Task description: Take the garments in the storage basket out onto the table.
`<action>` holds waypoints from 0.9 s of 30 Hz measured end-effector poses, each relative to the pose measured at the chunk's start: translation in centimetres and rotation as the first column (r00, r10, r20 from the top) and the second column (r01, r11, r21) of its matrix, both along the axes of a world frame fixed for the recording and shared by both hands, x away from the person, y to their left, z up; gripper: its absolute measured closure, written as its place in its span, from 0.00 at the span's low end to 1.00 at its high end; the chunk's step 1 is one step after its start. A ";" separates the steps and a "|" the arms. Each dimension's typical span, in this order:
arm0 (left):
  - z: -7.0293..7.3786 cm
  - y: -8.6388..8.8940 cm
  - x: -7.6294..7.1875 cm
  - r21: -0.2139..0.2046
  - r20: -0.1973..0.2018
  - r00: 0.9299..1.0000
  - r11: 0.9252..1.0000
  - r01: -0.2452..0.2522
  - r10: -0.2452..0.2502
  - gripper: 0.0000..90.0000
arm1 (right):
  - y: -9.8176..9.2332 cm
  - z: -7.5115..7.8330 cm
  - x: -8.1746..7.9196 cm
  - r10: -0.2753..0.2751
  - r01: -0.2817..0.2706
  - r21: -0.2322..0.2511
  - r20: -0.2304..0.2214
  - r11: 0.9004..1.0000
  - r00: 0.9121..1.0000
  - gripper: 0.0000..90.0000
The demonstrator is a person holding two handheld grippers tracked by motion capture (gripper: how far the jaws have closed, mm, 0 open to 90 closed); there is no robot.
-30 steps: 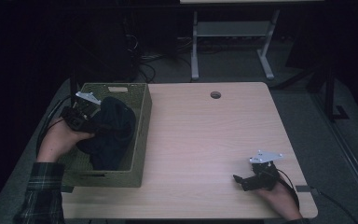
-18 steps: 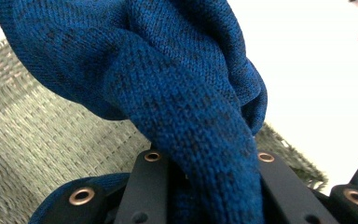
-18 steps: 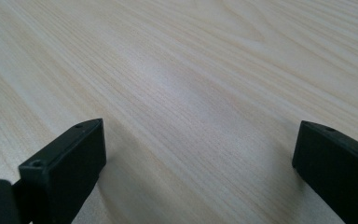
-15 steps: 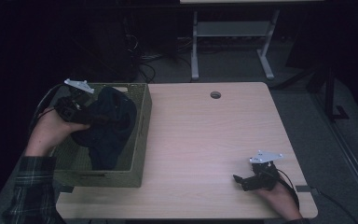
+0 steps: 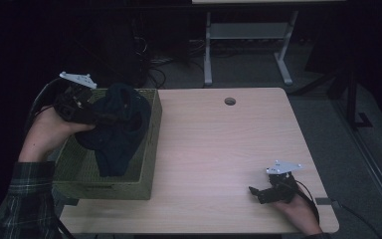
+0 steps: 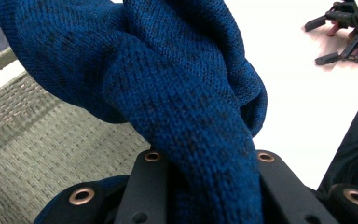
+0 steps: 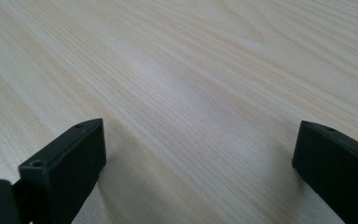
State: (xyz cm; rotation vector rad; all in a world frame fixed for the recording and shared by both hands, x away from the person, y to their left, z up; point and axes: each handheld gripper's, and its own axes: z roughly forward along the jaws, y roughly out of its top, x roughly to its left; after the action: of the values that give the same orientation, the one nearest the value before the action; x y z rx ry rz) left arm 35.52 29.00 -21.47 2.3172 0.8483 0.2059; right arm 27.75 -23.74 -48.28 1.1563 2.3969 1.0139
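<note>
Blue knit sweater (image 6: 186, 93) clamped between left gripper (image 6: 205, 186) fingers (image 6: 149, 186), above basket (image 5: 144, 149)

One blue knit garment (image 5: 117, 127); one woven basket (image 5: 149, 149); one table (image 5: 219, 144); two grippers.

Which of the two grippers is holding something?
The left gripper, shut on the dark blue knitted garment above the woven basket; the right gripper is open.
</note>
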 end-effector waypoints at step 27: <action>2.5 -5.3 0.5 -0.040 0.034 0.991 0.991 0.131 -0.130 0.85 | 0.0 0.0 0.0 0.000 0.000 0.001 0.000 1.000 1.000 0.03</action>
State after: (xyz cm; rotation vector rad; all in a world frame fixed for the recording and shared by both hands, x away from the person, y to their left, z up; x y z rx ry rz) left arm 36.01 23.68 -18.97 2.3144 0.6764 0.1654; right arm 27.75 -23.74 -48.28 1.1560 2.3967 1.0151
